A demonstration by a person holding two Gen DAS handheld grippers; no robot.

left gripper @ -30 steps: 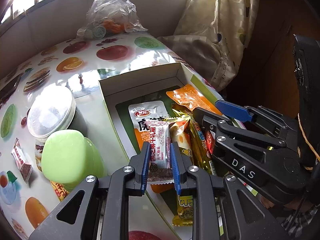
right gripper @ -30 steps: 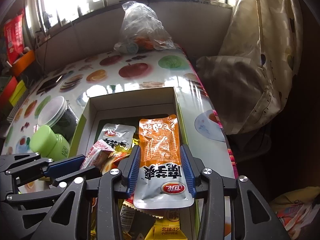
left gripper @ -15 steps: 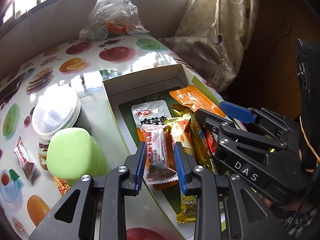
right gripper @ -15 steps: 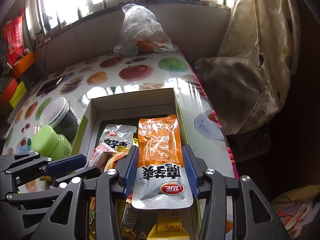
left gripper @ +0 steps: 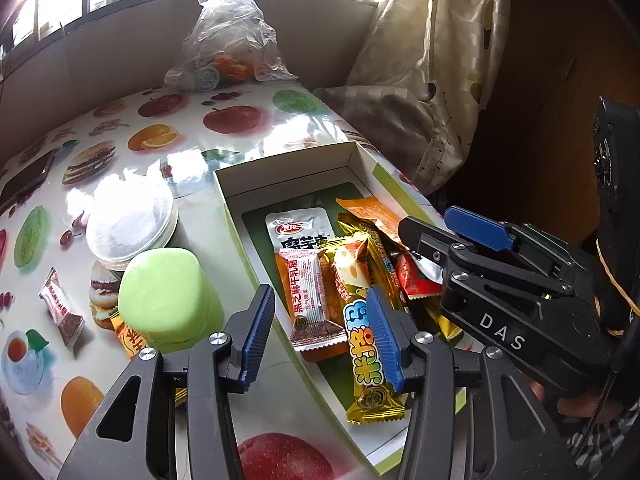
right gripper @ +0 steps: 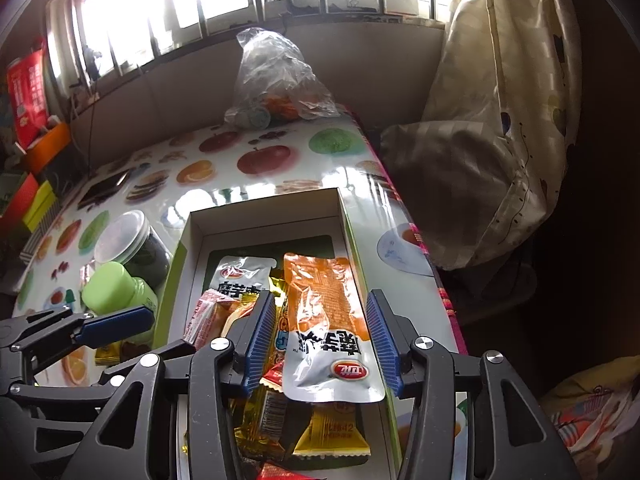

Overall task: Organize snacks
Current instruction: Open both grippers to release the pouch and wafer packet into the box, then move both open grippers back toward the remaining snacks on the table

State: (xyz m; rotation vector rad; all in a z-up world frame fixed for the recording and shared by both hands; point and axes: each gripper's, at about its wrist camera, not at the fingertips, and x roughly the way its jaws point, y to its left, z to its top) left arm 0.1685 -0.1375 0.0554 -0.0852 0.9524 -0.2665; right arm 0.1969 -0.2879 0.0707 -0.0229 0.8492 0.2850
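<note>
Between the blue pads of my left tongs [left gripper: 320,336] lies a pink-and-white sesame snack packet [left gripper: 312,300], flat on the pile inside the white cardboard box [left gripper: 280,172]; the jaws are opening and neither pad touches it. Just beside the right pad a yellow puffed-rice bar [left gripper: 370,364] lies lengthwise in the box. My right tongs [right gripper: 320,336] stand above the same box with jaws opening too; the orange-and-silver konjac pouch [right gripper: 328,320] lies between the pads with a gap on each side, resting on top of the other snacks. Under its near end a yellow wrapper [right gripper: 332,436] shows. Further into the box, beyond both tongs, a silver konjac pouch [left gripper: 298,228] lies flat against the green bottom. Left of my left tongs, outside the box on the fruit-printed tabletop [left gripper: 240,120], stands a green-lidded jar [left gripper: 168,300], with a clear-lidded jar [left gripper: 132,224] just behind it and a small red-and-white packet [left gripper: 62,312] further left. At the far edge of the tabletop sits a clear plastic bag [left gripper: 232,48] with something orange inside. To the right of it hangs a cream curtain [right gripper: 500,100].
</note>
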